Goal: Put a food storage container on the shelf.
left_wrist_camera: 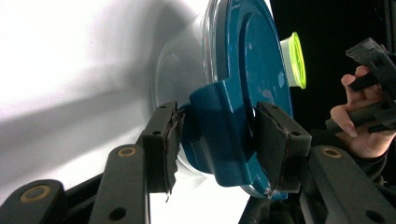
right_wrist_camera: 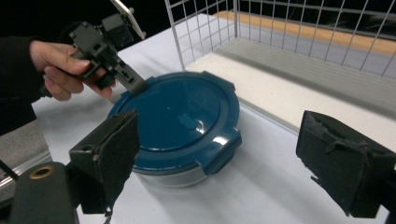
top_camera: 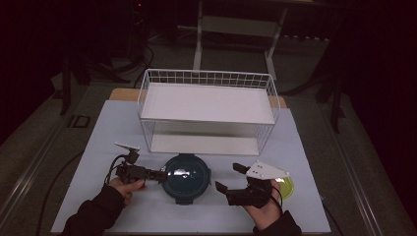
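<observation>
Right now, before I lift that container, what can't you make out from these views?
- Contents of the blue-lidded container: hidden by the opaque lid in every view.
- Left gripper pad contact on the lid's latch tab: gaps too shadowed.
- Green-lidded cup: mostly hidden behind the right gripper in the high view.

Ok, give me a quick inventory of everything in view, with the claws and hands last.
Container: one, clear round body with a dark blue clip lid, near middle of the table, in front of the rack.
Lid tab: one, dark blue, on the container's left side, between the left claw's pads.
Wire rack: one, white, two shelves, at the back of the table.
Small cup: one, yellow-green, by the right hand.
Table: one, white top.
Left claw: one, black, straddling the lid tab; whether the pads press cannot be told.
Right claw: one, black, open, right of the container.
Hands: two, dark sleeves, at the near edge.
</observation>
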Tool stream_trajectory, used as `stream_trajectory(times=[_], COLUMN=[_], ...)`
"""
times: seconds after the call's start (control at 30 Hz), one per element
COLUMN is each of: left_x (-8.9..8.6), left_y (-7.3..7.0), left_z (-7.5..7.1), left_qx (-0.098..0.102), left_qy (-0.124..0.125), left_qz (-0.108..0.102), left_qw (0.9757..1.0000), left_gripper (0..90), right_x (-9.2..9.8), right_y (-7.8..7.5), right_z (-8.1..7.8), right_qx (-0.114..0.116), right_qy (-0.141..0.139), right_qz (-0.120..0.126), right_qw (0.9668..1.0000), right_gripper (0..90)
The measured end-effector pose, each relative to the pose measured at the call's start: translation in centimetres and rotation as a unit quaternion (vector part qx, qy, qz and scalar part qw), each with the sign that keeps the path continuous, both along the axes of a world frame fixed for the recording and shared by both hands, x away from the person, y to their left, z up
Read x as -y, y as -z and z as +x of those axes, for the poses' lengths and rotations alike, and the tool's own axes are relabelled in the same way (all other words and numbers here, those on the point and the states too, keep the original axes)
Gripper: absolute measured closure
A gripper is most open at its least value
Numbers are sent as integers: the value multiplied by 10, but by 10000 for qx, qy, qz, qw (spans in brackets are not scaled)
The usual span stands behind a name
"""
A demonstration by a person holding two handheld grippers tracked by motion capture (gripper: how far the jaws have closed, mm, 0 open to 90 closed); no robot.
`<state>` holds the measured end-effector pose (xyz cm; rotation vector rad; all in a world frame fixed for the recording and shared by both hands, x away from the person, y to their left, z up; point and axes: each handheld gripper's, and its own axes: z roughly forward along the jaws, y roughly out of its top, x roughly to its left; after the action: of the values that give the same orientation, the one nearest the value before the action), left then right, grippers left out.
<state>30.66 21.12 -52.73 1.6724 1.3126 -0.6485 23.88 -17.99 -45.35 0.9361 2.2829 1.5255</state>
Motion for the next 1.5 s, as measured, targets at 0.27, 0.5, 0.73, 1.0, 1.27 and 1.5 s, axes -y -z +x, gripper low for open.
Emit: stream_trajectory(times=[0.27, 0.5, 0.73, 1.0, 1.27, 1.5], left_x=[5, 5, 4, 5, 6, 10], left_y=[-11, -13, -14, -15, -15, -20], left_z=[-9, -21, -28, -31, -32, -36], left_qx=[436, 865, 1104, 1216, 1254, 1220], left_qy=[110, 203, 329, 407, 398, 378], left_qz=[120, 148, 144, 151, 99, 148], left_qw=[9989, 9959, 9932, 9916, 9913, 9917], left_gripper=[538, 545, 553, 558, 560, 570], right_x=[-1, -4, -12, -17, -12, -9], right_y=[17, 35, 49, 53, 61, 62], right_z=[15, 29, 37, 43, 50, 46], right_qx=[-778, -1614, -2124, -2450, -3024, -3072], right_qy=[-59, -209, -415, -586, -754, -740], right_qz=[176, 282, 304, 582, 943, 997], right_qw=[9968, 9863, 9758, 9660, 9455, 9435], right_gripper=[161, 240, 317, 487, 546, 564])
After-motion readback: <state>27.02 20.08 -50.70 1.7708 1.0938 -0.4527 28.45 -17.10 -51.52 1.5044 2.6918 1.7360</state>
